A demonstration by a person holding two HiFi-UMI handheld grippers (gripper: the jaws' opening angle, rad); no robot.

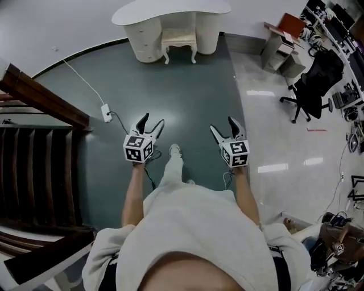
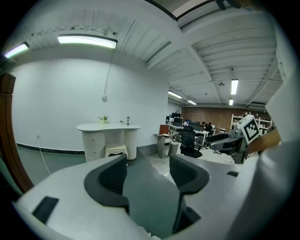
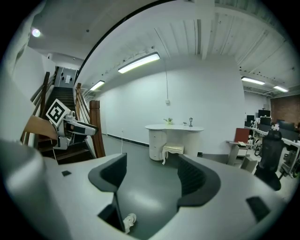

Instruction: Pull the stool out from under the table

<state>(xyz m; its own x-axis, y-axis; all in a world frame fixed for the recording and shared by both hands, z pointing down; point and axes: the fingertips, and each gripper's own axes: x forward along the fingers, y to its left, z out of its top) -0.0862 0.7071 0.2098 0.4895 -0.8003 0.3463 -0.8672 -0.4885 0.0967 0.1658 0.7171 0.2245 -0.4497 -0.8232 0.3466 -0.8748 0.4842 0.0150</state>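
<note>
- A cream stool (image 1: 178,41) with turned legs sits tucked into the kneehole of the curved white bench (image 1: 170,10) at the far wall, well apart from the person across the grey floor.
- The left claw (image 1: 152,120) and right claw (image 1: 223,125) both gape wide and hold nothing.
- The stool looks light and rigid and should slide easily. The front rail of its seat, or a front leg, seems the surest hold.

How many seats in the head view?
2: the cream stool tucked under the white table at the far wall, and a black office chair at right. More may be hidden among the desks.
</note>
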